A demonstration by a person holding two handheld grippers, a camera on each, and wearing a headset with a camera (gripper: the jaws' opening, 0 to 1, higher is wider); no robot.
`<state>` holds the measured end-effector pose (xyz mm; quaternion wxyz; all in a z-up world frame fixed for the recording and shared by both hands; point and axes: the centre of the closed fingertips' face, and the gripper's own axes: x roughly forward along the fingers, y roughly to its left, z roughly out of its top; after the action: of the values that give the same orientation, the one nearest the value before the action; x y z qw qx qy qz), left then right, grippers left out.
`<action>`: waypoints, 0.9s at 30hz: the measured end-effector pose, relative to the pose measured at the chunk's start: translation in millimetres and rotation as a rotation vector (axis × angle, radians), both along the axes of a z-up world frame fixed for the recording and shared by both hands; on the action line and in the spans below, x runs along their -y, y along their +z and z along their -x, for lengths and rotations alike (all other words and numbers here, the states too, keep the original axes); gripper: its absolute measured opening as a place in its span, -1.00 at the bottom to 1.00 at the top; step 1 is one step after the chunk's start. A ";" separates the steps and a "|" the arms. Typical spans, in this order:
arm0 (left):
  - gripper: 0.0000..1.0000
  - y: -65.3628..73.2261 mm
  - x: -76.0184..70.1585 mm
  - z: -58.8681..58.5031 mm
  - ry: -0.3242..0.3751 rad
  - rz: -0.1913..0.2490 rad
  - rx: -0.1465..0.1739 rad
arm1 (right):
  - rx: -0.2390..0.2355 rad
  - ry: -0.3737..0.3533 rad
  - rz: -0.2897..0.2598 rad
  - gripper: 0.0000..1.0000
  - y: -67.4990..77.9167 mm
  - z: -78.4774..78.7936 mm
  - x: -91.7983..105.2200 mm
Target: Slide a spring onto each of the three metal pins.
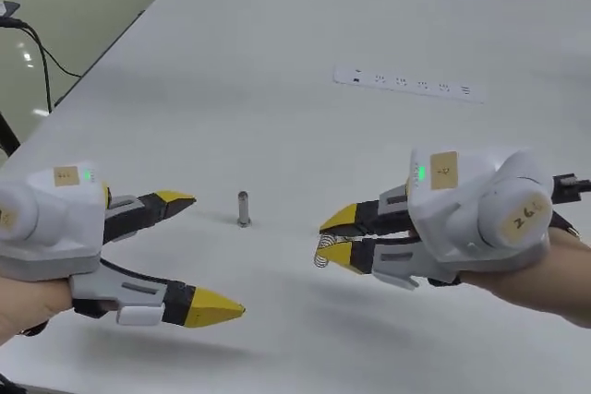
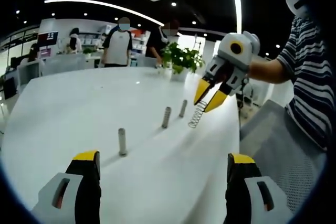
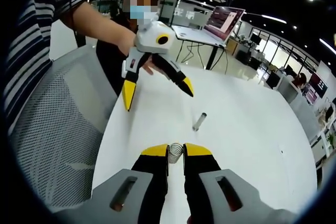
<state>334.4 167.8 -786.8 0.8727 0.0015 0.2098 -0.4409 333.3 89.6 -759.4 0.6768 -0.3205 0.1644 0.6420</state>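
Observation:
One bare metal pin (image 1: 243, 208) stands upright on the white table (image 1: 277, 89), between the two grippers. In the left gripper view, three pins stand in a row: a near one (image 2: 122, 141), a middle one (image 2: 166, 117) and a far one (image 2: 182, 108). My right gripper (image 1: 332, 238) is shut on a small wire spring (image 1: 322, 253), held just above the table right of the pin. The spring (image 3: 176, 151) sits between the yellow tips of the right gripper (image 3: 177, 153), short of the pin (image 3: 198, 121). My left gripper (image 1: 205, 253) stands wide open and holds nothing.
A white power strip (image 1: 406, 83) lies at the far right of the table. A mesh chair (image 3: 58, 129) stands at the near table edge. People stand behind a potted plant (image 2: 181, 59) in the background.

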 end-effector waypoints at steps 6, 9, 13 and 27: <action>0.96 1.3 -4.5 -0.8 0.010 0.002 -0.001 | -0.013 0.007 0.004 -0.86 -0.7 -5.6 -9.9; 0.96 1.4 -6.4 -0.7 0.012 0.000 -0.001 | -0.015 0.014 0.009 -0.86 -1.7 -8.4 -14.9; 0.96 1.8 -8.7 -0.9 0.015 0.000 -0.001 | -0.014 0.019 0.012 -0.86 -2.1 -15.6 -23.4; 0.96 2.4 -9.5 -0.6 0.021 0.005 -0.001 | 0.024 0.008 -0.040 -0.86 19.7 -51.4 -68.4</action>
<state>334.9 177.2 -784.4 0.8771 -0.0031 0.2091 -0.4323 384.7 158.0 -739.7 0.6827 -0.3152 0.1420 0.6438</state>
